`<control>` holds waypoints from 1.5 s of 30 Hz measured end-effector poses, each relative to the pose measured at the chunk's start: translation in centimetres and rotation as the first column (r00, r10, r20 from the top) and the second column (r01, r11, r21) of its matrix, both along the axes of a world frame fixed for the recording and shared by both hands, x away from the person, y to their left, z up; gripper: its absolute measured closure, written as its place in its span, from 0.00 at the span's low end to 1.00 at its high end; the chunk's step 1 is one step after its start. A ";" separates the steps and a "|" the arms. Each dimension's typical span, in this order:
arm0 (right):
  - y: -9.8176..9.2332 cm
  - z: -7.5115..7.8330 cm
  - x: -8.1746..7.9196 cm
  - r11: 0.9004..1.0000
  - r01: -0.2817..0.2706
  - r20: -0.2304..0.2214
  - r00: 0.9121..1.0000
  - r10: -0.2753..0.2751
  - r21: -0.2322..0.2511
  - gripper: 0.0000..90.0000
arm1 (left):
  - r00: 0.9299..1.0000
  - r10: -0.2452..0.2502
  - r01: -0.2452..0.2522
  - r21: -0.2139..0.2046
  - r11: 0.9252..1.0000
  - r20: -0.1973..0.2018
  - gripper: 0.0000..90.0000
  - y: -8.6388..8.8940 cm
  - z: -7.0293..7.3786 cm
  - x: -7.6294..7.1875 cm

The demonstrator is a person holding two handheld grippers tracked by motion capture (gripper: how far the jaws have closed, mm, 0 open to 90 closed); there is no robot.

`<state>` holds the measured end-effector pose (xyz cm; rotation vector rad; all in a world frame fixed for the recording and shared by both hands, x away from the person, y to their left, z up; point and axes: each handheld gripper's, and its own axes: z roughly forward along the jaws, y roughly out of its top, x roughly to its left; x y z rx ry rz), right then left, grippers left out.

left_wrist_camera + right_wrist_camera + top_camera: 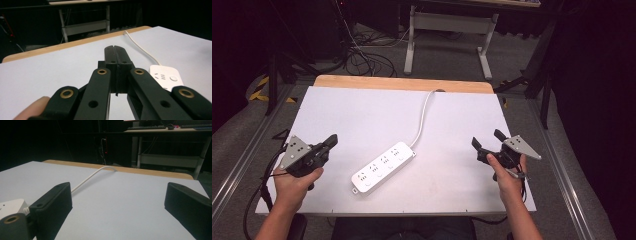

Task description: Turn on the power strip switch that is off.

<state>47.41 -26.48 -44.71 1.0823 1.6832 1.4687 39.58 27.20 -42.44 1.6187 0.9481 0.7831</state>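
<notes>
A white power strip [383,166] lies slantwise in the middle of the white table top [362,110], its white cable [423,120] running to the far edge. My left gripper [332,140] rests at the table's left, a hand's width from the strip, jaws shut with nothing between them. In the left gripper view the closed jaws [115,53] point across the table, the power strip [166,77] just to their right. My right gripper [488,140] sits at the table's right, open and empty. In the right gripper view its jaws [117,200] stand wide apart, the cable [86,180] beyond them.
The table's far edge is a bare wooden strip [402,83]. Beyond it stand a white desk frame [447,30] and loose cables [362,55] on the floor. Metal rails [557,170] run along both sides of the table.
</notes>
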 end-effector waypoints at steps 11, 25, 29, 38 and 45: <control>-0.1 -0.1 -0.1 1.000 0.001 -0.004 1.000 -0.001 0.000 0.09 | 0.991 -0.132 0.134 0.062 0.989 -0.035 1.00 -2.6 -0.4 0.4; 0.0 -0.1 -0.1 1.000 0.000 -0.001 1.000 0.000 -0.008 0.09 | 0.971 -0.226 0.235 0.124 0.964 -0.083 1.00 -5.0 -0.9 1.0; 0.0 -0.1 -0.1 1.000 0.001 -0.005 1.000 -0.002 -0.007 0.09 | 0.962 -0.253 0.267 0.147 0.952 -0.107 1.00 -5.6 -0.9 1.2; 0.0 -0.1 -0.2 1.000 0.001 -0.006 1.000 -0.001 -0.008 0.10 | 0.918 -0.322 0.373 0.226 0.900 -0.233 1.00 -7.3 -1.4 1.4; 0.0 -0.1 -0.2 1.000 0.004 -0.006 1.000 -0.004 -0.004 0.10 | 0.883 -0.347 0.432 0.259 0.864 -0.316 1.00 -8.5 -2.1 1.5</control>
